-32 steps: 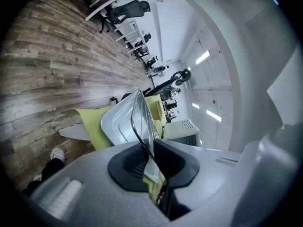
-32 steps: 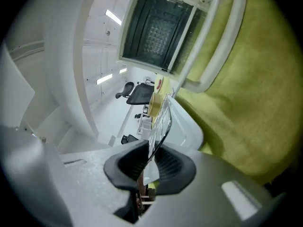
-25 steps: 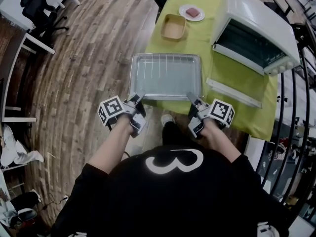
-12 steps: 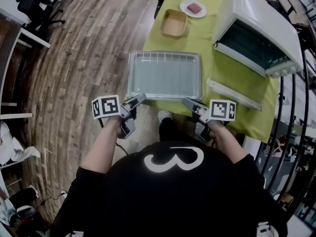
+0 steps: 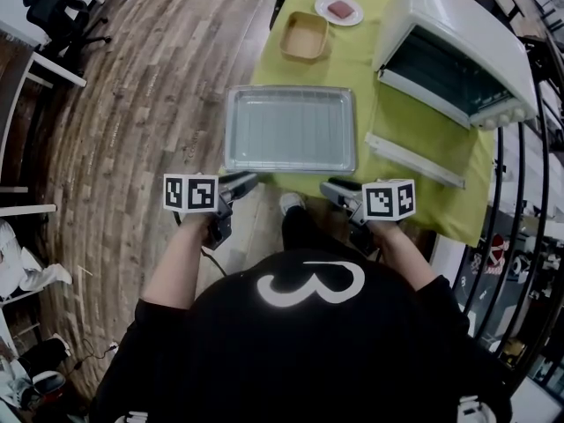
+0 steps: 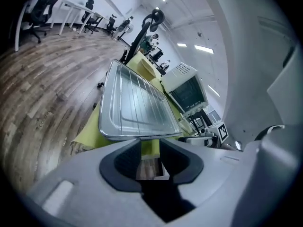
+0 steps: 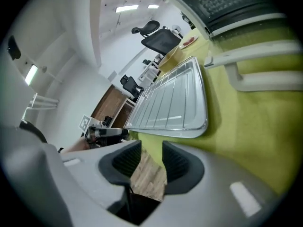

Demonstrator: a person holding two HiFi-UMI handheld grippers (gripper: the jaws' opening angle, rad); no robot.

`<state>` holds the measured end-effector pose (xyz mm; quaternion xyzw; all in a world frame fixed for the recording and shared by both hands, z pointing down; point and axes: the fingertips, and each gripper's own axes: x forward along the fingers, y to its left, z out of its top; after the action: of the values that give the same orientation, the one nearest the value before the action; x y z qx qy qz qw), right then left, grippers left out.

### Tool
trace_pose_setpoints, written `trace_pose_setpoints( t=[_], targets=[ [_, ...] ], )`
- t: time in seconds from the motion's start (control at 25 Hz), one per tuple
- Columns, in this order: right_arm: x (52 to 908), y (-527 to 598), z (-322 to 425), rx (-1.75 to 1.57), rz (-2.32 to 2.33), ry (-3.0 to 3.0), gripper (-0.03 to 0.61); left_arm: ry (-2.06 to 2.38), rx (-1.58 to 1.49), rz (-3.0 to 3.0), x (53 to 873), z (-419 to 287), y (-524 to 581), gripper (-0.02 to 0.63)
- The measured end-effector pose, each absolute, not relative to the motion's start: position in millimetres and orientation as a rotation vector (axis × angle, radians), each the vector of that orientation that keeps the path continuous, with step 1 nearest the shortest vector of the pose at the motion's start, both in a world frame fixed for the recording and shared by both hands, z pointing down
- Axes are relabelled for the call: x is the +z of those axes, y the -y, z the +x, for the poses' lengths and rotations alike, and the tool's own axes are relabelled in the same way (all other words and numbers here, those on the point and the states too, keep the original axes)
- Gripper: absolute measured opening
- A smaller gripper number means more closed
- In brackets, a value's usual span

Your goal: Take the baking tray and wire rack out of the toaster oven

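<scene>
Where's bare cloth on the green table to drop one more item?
Two patches: green cloth between the tan dish and the baking tray's far rim; and the near edge right of the tray, in front of the oven door. Tight: the strip between tray and toaster oven.

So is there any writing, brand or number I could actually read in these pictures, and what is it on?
"3": my best reading of the big white outline figure on the person's black shirt; it may be only a logo.
Two white cubes: black square patterns only, no letters.
White toaster oven: any print by its knobs is too small to read.
Silver baking tray: none.
</scene>
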<state>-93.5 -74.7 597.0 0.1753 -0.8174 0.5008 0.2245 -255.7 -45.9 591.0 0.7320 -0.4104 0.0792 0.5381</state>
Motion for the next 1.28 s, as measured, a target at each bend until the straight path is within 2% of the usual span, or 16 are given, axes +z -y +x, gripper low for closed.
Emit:
trace_pose_setpoints(
  t=[0.2,0.36,0.48,0.56,0.72,0.84,1.08,1.28],
  targets=[
    [592.3,69.9,-89.8,1.409,0.505,2.299,0.143,1.009,0.199,1.724,600.5,-257.2,36.8,0.121],
    [564.0,59.8,-91.3,1.234,0.476,2.431,0.141,1.083,0.26,1.808,586.7,-252.6,25.7,0.124],
    [522.0,57.7,-90.8,1.049,0.483,2.589,0.045,1.165,0.283,1.943,550.9,-240.4,26.5,0.124],
    [492.0,55.6,-89.7,0.925,0.491,2.681,0.004,1.169,0.269,2.044,520.6,-222.8,25.5,0.122],
    [426.7,35.4,-95.0,0.582,0.461,2.845,0.003,1.142,0.195,2.256,452.2,-189.4,13.5,0.054],
    [384.6,16.2,-96.6,0.393,0.442,2.931,0.003,1.121,0.127,2.395,405.0,-168.8,1.6,0.027],
    [335.4,-8.6,-84.6,0.458,0.403,3.05,0.002,1.042,0.005,2.604,330.9,-135.4,-25.7,0.01],
    [325.5,-20.0,-74.3,0.344,0.462,3.04,0.002,1.062,0.009,2.656,315.9,-124.9,-40.5,0.009]
  ],
)
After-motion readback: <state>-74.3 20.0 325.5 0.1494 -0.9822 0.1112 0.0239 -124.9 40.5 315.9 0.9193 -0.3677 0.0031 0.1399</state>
